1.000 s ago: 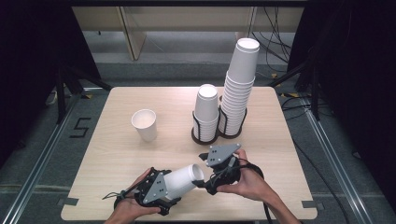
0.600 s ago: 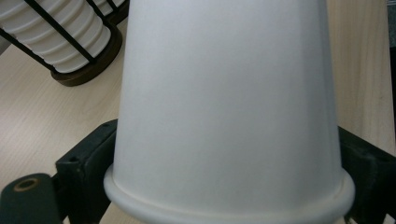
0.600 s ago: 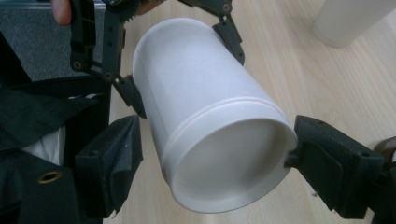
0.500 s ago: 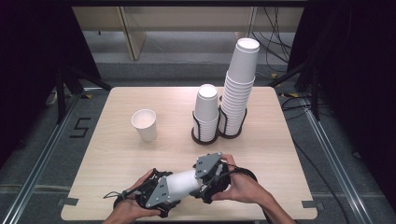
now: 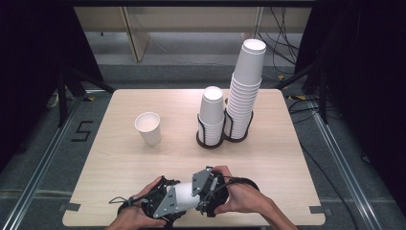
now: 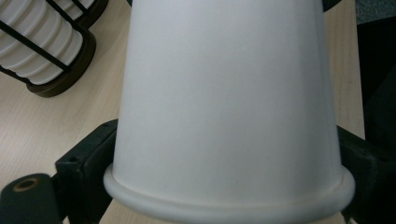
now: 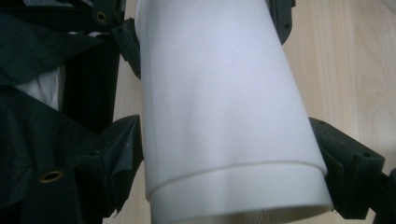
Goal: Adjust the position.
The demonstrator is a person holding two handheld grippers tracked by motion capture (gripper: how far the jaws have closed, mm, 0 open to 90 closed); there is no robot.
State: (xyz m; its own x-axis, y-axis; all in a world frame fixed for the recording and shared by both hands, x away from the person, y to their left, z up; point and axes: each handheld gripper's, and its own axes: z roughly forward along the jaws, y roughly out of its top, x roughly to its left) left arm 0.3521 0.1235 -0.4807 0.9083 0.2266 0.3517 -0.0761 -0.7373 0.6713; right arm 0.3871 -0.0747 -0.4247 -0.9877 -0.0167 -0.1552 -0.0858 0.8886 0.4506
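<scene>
Cup (image 6: 229,116) between both grippers' fingers (image 7: 348,163)

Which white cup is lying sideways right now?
The cup held between the left gripper and right gripper; the lone cup stands mouth-up.

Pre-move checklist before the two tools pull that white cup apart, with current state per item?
1. Left tool clamps the white paper cup near its rolled rim: ok.
2. Right tool jaws sit on both sides of the cup's base end: ok.
3. Held piece is two nested cups, a step line shows near the base end: cannot tell.
4. Light wooden table bare to the right of the hands: ok.
5. Single upright white cup stands well away: ok.
6. Two cup stacks in the black wire holder stay far from hands: ok.
</scene>
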